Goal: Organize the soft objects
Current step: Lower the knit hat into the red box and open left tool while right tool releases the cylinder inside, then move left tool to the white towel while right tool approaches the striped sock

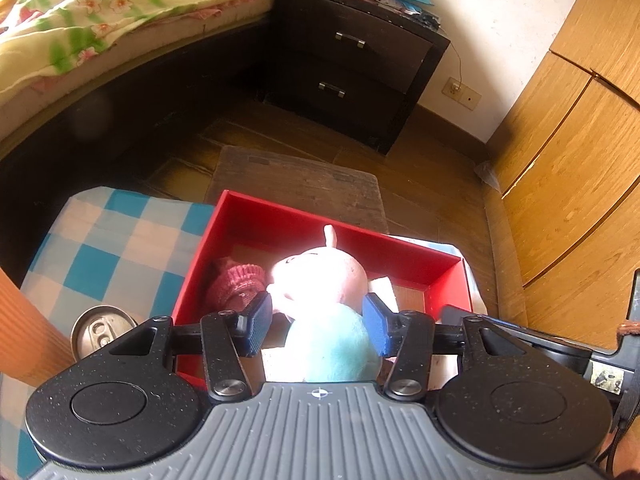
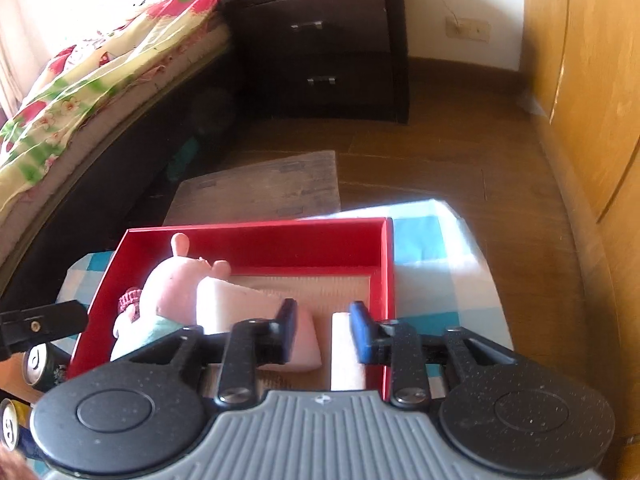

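Observation:
A red box (image 1: pixel 280 216) (image 2: pixel 256 236) stands on a blue-and-white checked cloth (image 1: pixel 112 248). Inside it lies a pink pig plush (image 1: pixel 320 276) (image 2: pixel 172 284) in a teal dress, with a maroon knitted piece (image 1: pixel 236 284) on its left. My left gripper (image 1: pixel 318 326) straddles the plush's teal body; its jaws stand apart and the left pad is clear of the fabric. In the right wrist view a large pale foam block (image 2: pixel 240 304) leans against the plush. A smaller white foam piece (image 2: pixel 344 344) stands by the box's right wall. My right gripper (image 2: pixel 324 332) is open around that piece, not pressing it.
A drink can (image 1: pixel 100 332) stands left of the box, and two cans (image 2: pixel 40 364) show at the lower left. A flat cardboard sheet (image 1: pixel 296 184) lies on the wooden floor beyond. A bed (image 1: pixel 80 20), a dark nightstand (image 1: pixel 352 60) and a wooden wardrobe (image 1: pixel 568 160) surround the area.

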`<move>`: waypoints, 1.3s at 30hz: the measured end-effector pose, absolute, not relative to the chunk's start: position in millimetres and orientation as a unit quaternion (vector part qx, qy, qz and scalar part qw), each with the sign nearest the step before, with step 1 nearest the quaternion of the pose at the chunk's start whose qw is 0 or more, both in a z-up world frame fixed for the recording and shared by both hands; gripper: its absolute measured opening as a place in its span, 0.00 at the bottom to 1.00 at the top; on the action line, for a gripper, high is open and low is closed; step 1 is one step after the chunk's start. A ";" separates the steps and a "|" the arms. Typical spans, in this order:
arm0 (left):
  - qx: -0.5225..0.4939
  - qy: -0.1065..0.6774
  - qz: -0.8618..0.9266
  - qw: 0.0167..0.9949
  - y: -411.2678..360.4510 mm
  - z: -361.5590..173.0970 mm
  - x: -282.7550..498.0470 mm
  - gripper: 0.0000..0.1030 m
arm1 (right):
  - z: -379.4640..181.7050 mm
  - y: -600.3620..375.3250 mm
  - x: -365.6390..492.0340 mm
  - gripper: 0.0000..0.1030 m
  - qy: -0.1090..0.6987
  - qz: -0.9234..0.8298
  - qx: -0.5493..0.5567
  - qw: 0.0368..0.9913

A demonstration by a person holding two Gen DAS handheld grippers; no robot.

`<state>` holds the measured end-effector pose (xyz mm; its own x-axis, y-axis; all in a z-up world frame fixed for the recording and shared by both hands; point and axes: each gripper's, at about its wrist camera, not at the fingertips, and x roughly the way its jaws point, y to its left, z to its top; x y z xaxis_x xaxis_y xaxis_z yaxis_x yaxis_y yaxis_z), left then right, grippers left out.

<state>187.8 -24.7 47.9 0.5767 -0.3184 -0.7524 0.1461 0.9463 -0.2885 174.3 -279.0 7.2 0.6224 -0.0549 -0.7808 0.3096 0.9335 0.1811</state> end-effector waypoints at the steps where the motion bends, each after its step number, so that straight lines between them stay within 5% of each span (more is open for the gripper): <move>1: -0.096 0.440 -0.132 0.883 -24.6 49.0 186.5 0.50 | 8.0 -280.3 173.3 0.38 0.420 -0.101 0.157 0.888; 39: -0.011 0.499 -0.159 0.852 -43.8 14.2 106.4 0.61 | 14.3 -243.3 87.7 0.44 0.444 -0.097 0.125 0.882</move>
<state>106.4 -43.8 14.2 0.4507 -0.2811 -0.8472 0.2592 0.9495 -0.1771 87.7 -243.3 14.3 0.5865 -0.0596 -0.8077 0.2821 0.9499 0.1348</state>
